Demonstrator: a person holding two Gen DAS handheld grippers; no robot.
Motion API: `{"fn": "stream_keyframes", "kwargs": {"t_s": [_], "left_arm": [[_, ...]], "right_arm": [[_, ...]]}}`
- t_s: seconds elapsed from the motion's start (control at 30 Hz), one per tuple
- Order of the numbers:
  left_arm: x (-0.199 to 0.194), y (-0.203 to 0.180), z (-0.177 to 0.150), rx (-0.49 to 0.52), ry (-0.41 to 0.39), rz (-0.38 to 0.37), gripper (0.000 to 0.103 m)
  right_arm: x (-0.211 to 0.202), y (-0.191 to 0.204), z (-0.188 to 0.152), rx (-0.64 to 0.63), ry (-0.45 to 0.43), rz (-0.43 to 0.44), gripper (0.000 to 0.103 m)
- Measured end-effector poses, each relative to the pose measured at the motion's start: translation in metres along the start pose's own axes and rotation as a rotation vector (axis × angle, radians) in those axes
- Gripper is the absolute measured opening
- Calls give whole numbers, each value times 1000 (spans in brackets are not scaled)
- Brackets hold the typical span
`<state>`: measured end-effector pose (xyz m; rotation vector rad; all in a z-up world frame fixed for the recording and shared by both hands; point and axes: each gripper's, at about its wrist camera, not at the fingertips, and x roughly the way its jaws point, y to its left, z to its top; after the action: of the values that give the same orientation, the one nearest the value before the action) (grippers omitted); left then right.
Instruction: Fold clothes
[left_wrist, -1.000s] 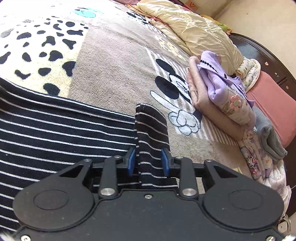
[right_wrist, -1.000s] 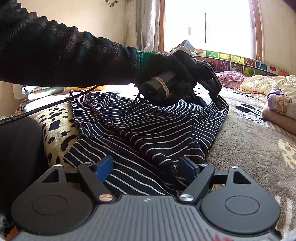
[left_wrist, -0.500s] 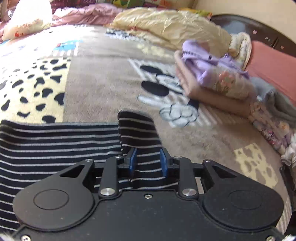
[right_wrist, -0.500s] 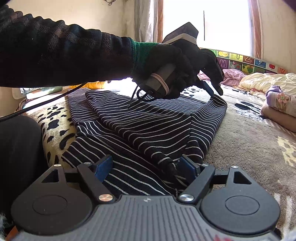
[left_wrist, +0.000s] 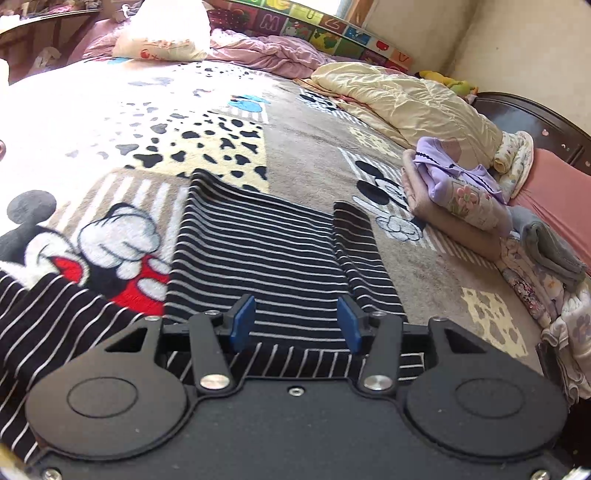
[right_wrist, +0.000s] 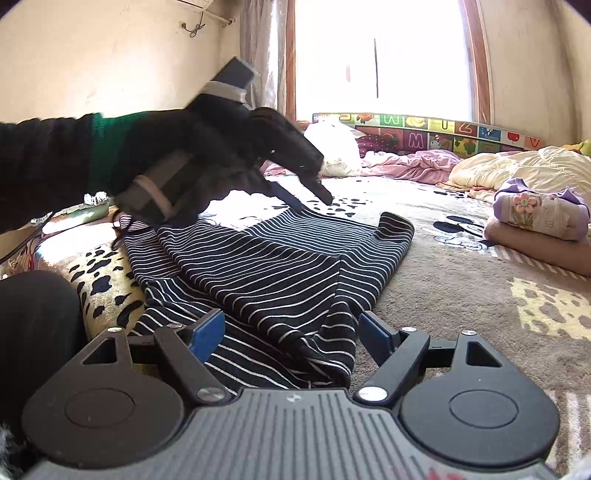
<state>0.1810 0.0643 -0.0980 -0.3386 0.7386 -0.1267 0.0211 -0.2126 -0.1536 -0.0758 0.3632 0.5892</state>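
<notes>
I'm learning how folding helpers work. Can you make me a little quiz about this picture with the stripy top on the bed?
1. True or false: the left gripper is open.
2. What lies on top of the folded pink blanket? A) a purple garment B) a red ball C) a book
3. Fill in: the striped top lies on the cartoon mouse ______.

Key
1. True. Its blue pads stand apart, with the striped fabric below them, not pinched.
2. A, the purple garment with a flower on it.
3. Blanket. The right gripper is open too, with bunched fabric between its pads.
</notes>
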Motion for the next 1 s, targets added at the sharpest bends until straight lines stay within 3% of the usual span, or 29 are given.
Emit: {"fn": "stream_keyframes", "kwargs": {"t_s": [0.1,0.2,0.3,0.53,0.7,0.83,0.87,0.93,1.0], "left_arm": [[-36,55,-19,-167,-29,67,46],[-65,98,-35,-322,-39,84,46],[-73,113,-42,-381,-35,79,46],[-51,134,-44,-509,-39,77,45],[-46,137,-40,-555,-84,91,40],[-45,136,-41,-547,-97,110,27],[-45,136,-42,-542,-99,110,23],[-46,135,-42,-526,-105,107,4],[-51,127,-39,-487,-124,95,2]], "right_arm": [[-4,5,1,-14,-1,-3,79],[-8,11,1,-31,-2,2,79],[-5,16,0,-51,8,4,78],[0,17,-3,-16,28,0,78],[-3,22,-3,-47,-3,1,78],[5,29,-3,-108,-19,26,79],[10,30,-5,-115,-9,41,79],[24,30,-10,-98,75,78,85],[29,31,-16,-91,125,91,86]]}}
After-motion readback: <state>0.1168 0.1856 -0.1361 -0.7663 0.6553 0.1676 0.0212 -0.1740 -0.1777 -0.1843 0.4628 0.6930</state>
